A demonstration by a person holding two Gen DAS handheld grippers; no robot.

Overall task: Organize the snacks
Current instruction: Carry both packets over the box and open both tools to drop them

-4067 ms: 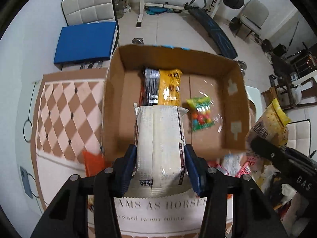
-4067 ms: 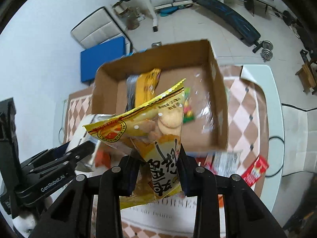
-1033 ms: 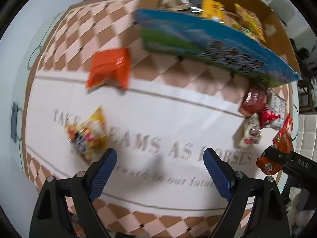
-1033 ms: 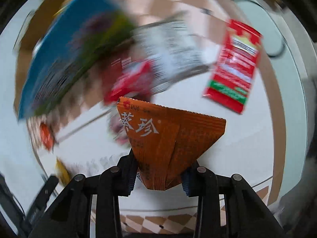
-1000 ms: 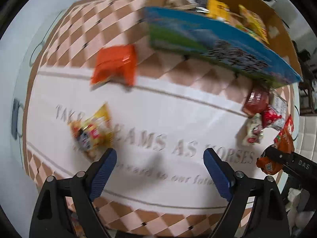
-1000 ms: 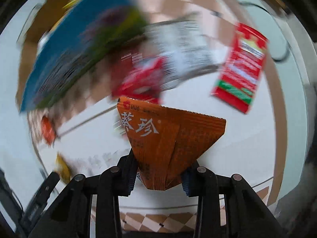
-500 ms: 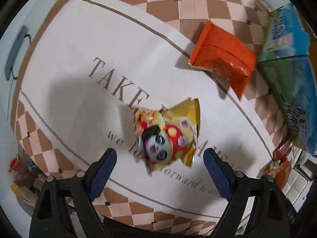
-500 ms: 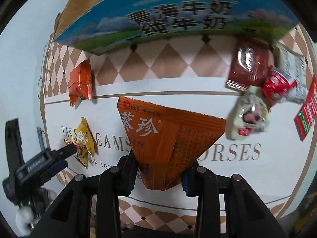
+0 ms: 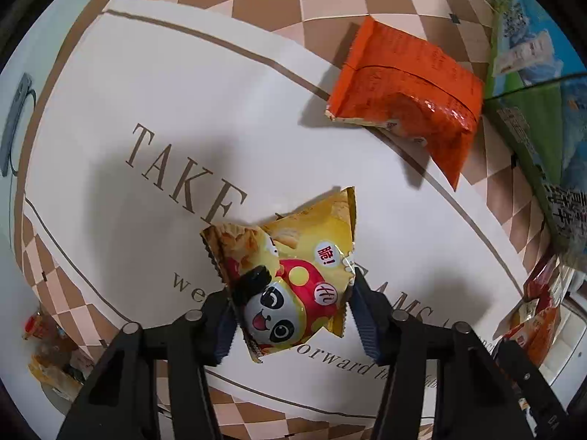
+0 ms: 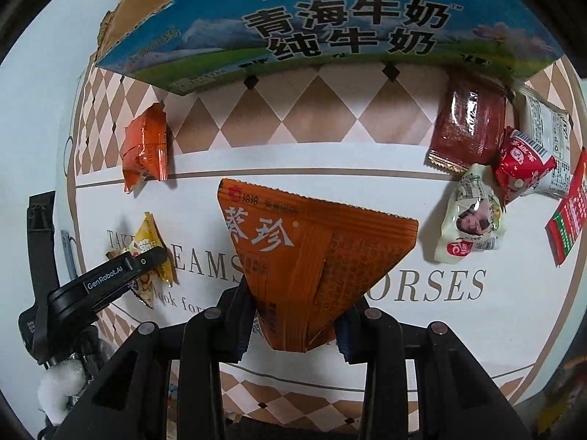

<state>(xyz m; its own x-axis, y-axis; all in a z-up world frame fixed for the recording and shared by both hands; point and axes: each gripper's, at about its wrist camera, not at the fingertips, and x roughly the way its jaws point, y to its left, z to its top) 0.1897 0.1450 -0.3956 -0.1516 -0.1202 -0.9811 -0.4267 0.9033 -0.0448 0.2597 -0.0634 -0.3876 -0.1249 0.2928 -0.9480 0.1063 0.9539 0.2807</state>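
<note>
Two grippers are busy at once, each with its own packet. The left gripper points almost straight down at the table mat, its jaws closing on a yellow panda snack bag that lies flat on the printed lettering; the blue pads already meet the bag's crinkled side edges, a sensible place to pinch a puffy pouch from above. The right gripper has its jaws drawn narrow, clamped on the bottom corner of an orange seed packet, which fans out above the fingers and hangs clear of the mat, probably so it can be carried over the rim. At the far edge stands the milk carton box, likely where the snacks are collected. Loose packets wait on the mat: a bright orange bag far right of the panda bag, just beside the box, and a cluster at the right, including a dark red pouch and a pale packet.
</note>
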